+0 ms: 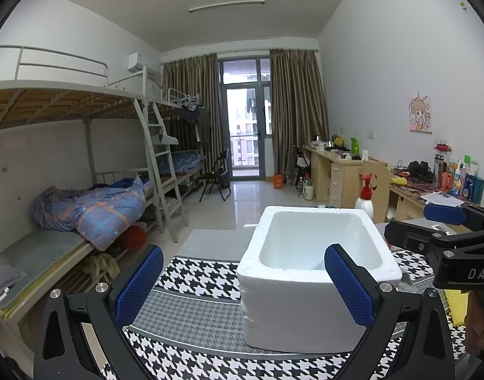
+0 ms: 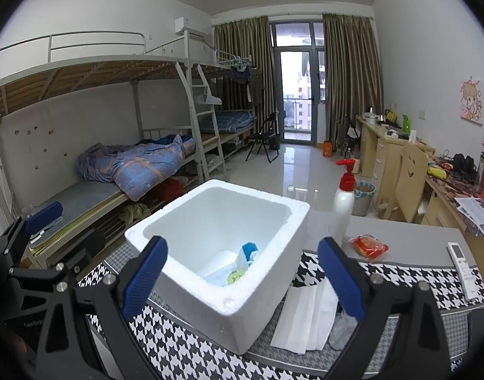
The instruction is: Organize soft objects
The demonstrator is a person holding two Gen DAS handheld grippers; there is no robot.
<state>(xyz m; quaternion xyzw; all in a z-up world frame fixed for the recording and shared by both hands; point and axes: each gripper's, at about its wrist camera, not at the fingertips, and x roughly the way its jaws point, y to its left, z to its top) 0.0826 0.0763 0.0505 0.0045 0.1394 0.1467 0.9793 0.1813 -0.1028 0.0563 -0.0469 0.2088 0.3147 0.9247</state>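
Note:
A white foam box (image 1: 308, 285) stands on a houndstooth mat (image 1: 194, 304). In the right wrist view the box (image 2: 261, 288) holds soft packets, one blue and white (image 2: 248, 252), one with a green print (image 2: 232, 277). A white folded cloth or paper (image 2: 308, 313) and a clear plastic bag (image 2: 343, 327) lie right of the box. A red snack packet (image 2: 369, 246) lies on the grey table behind. My left gripper (image 1: 243, 281) is open and empty, level with the box's near wall. My right gripper (image 2: 242, 275) is open and empty, above the box's near side.
A white pump bottle with a red top (image 2: 345, 201) stands behind the box. A white remote (image 2: 461, 266) lies at the mat's right edge. Bunk beds (image 2: 121, 164) fill the left side, desks (image 2: 397, 155) line the right wall. The right gripper's body (image 1: 444, 240) shows at the left wrist view's right.

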